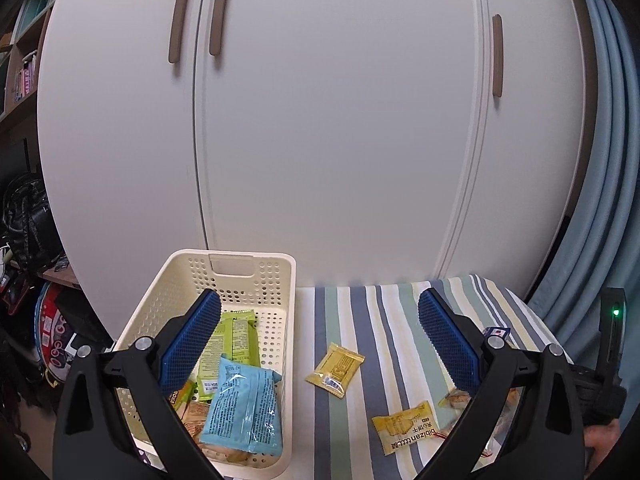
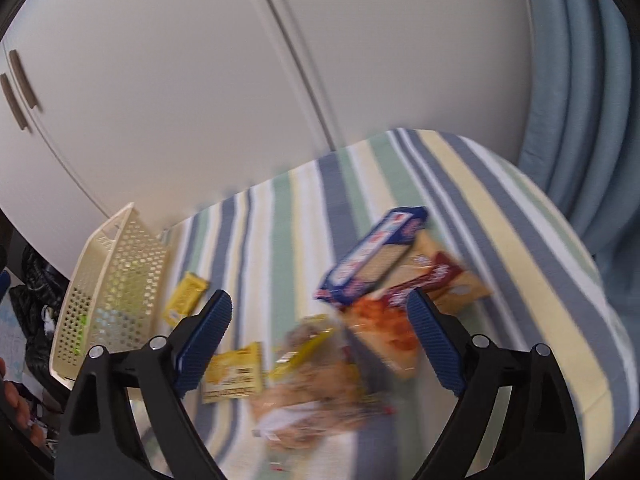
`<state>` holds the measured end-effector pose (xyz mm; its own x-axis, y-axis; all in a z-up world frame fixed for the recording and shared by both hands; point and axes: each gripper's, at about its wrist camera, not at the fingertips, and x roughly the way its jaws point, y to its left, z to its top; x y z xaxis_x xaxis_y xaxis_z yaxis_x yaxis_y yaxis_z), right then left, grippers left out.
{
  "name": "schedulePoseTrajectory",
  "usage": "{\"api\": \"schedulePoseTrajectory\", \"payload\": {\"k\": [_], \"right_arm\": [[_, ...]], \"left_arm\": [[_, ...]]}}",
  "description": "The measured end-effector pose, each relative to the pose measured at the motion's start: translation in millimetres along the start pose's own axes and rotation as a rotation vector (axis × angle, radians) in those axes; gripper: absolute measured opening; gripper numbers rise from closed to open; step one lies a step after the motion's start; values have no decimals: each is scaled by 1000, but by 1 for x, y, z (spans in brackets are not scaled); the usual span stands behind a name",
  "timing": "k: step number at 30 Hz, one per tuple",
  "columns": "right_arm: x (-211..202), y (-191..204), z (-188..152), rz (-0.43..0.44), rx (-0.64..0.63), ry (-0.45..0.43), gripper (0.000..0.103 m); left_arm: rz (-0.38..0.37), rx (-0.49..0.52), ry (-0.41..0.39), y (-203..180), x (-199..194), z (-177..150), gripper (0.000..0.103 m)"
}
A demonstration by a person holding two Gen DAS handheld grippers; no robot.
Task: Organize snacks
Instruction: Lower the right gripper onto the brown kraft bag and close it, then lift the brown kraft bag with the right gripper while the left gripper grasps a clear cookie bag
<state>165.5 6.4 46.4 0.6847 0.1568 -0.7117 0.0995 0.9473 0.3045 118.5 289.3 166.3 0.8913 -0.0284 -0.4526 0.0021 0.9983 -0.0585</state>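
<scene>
A cream perforated basket [image 1: 276,268] stands at the left of the striped cloth and holds a light blue packet [image 1: 242,408], green bars [image 1: 234,340] and other snacks. My left gripper [image 1: 320,308] hovers open over the basket's right side, nothing between its fingers. Two yellow packets [image 1: 335,369] [image 1: 406,428] lie on the cloth to the right. In the blurred right wrist view my right gripper [image 2: 320,308] is open above a pile: a blue cracker box [image 2: 372,256], a red-brown packet [image 2: 440,276], an orange packet [image 2: 384,336] and a clear bag of biscuits [image 2: 312,384]. The basket [image 2: 112,280] is at its left.
White cabinet doors [image 1: 320,120] with brown handles rise just behind the table. A blue curtain [image 1: 600,160] hangs at the right. Shelves, a black bag [image 1: 28,216] and clutter sit at the left, below table level. The striped cloth [image 2: 500,208] is bare at the far right.
</scene>
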Motion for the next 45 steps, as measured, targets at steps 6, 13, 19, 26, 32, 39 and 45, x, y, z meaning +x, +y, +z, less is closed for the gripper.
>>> {"api": "schedulePoseTrajectory", "payload": {"k": [6, 13, 19, 26, 32, 39, 45], "right_arm": [[15, -42, 14, -63, -85, 29, 89], [45, -46, 26, -1, -261, 130, 90], [69, -32, 18, 13, -461, 244, 91], [84, -32, 13, 5, -582, 321, 96], [98, -25, 6, -4, -661, 384, 97], [102, -21, 3, -11, -648, 397, 97], [99, -24, 3, 1, -586, 395, 82]], "left_arm": [[-11, 25, 24, -9, 7, -4, 101], [-44, 38, 59, -19, 16, -12, 101], [-63, 79, 97, -34, 27, -21, 100], [-95, 105, 140, -46, 40, -31, 100], [-122, 83, 173, -45, 51, -38, 100], [-186, 14, 241, -40, 71, -50, 100], [-230, -12, 302, -43, 86, -64, 100]]}}
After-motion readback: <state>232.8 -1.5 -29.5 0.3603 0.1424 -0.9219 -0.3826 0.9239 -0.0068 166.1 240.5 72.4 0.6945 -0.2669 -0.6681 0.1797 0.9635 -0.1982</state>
